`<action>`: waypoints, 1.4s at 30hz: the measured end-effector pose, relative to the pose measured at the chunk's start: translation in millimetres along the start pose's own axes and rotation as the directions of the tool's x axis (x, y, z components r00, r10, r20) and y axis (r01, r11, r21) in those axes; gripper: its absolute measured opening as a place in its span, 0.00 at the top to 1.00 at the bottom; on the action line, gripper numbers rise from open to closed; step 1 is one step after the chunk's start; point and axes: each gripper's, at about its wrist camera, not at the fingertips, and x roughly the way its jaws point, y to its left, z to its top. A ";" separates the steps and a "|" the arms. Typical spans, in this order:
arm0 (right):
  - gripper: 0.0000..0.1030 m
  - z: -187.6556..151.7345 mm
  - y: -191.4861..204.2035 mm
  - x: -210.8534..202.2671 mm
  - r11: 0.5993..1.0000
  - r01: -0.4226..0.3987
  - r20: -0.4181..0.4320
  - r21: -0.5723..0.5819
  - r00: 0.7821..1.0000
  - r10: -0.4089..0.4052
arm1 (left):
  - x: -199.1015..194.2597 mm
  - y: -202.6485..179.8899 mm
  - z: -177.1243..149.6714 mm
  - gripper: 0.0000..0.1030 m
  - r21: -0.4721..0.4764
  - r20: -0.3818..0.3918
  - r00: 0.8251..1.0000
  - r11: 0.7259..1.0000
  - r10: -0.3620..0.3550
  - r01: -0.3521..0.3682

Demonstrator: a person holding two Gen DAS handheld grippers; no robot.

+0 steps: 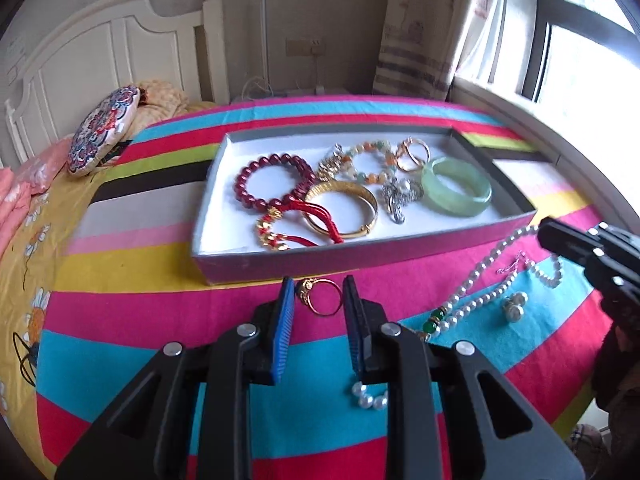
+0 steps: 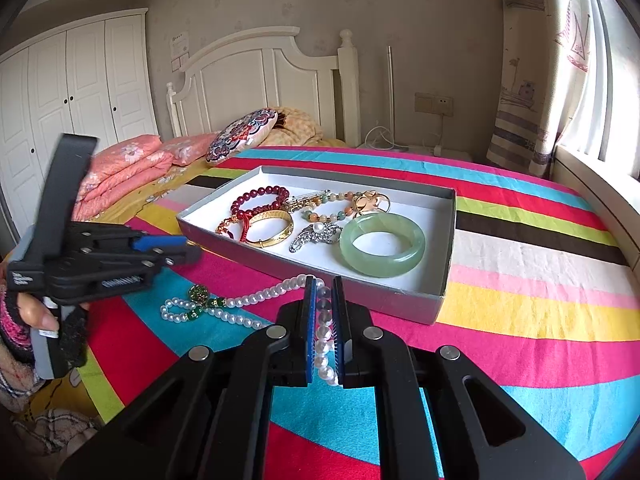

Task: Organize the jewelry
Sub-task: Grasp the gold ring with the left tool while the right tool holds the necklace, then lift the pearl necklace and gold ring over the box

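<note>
left gripper [image 1: 318, 300] clamps the gold ring [image 1: 320, 297] by its rim; right gripper [image 2: 324, 312] clamps the pearl necklace [image 2: 256, 300]. the ring could slip and pop onto the bed [image 1: 160, 272].

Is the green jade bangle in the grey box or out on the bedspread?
In: the green jade bangle lies flat on the grey box's white floor.

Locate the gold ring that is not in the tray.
In the left wrist view the gold ring sits between the left tool's blue pads, just in front of the tray's near wall, left of the pearl necklace.
</note>
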 end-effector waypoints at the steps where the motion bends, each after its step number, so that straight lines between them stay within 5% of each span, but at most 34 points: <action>1: 0.92 0.2 0.5 0.5 1.000 0.001 -0.003 -0.002 1.000 -0.001 | -4.6 2.7 -1.6 0.77 -0.007 0.010 1.000 1.000 0.000 0.000; 10: 0.92 11.9 12.2 3.8 0.997 -0.006 -0.026 -0.080 1.000 0.003 | -31.7 16.2 -6.5 0.77 -0.028 0.064 0.998 1.000 0.002 0.000; 31: 0.92 104.9 12.6 -66.7 0.991 0.042 0.205 -0.130 0.979 -0.014 | -96.7 3.6 23.1 0.77 0.045 0.227 0.974 0.999 0.002 -0.013; 42: 0.92 138.9 4.5 -79.4 0.982 0.108 0.253 -0.157 0.965 -0.066 | -83.6 -8.9 42.7 0.77 0.094 0.207 0.978 0.996 -0.028 0.009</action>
